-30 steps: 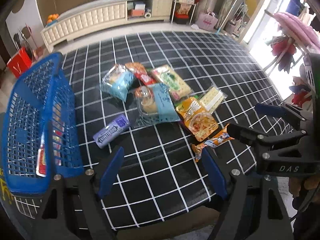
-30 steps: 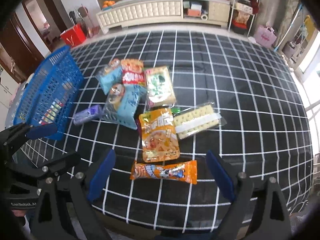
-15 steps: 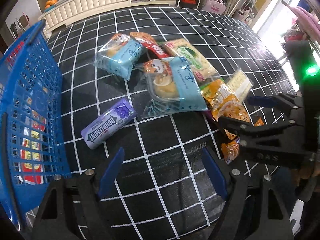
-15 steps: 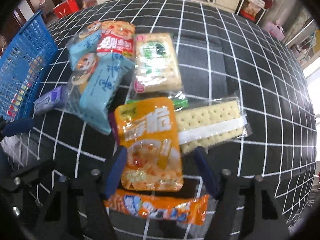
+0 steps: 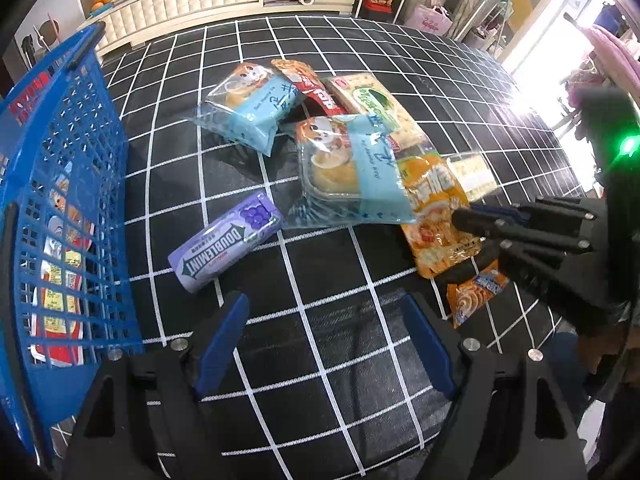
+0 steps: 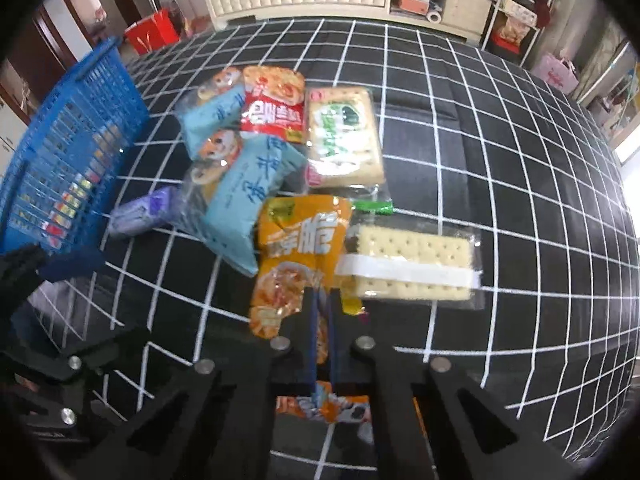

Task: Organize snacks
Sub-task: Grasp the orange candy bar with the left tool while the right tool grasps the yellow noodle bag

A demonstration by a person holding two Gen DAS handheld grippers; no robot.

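Observation:
A pile of snack packets lies on the black checked cloth (image 5: 320,360). My right gripper (image 6: 322,300) is shut on the near edge of the orange snack bag (image 6: 300,256); it shows in the left wrist view (image 5: 464,216) at that bag (image 5: 436,208). My left gripper (image 5: 324,340) is open and empty, just short of the purple Doublemint pack (image 5: 224,248). Two light-blue cake packets (image 5: 256,108) (image 5: 352,172), a red packet (image 6: 274,106), green crackers (image 6: 342,136), plain crackers (image 6: 412,264) and a small orange packet (image 5: 476,292) lie around.
A blue plastic basket (image 5: 68,208) stands at the left with a few packets inside. A white cabinet (image 5: 180,4) and shelves (image 6: 516,16) stand beyond the cloth. The cloth's near edge runs under both grippers.
My right gripper has moved forward and closed on the orange snack bag's near edge. My left gripper has moved a little closer to the pile and stays open.

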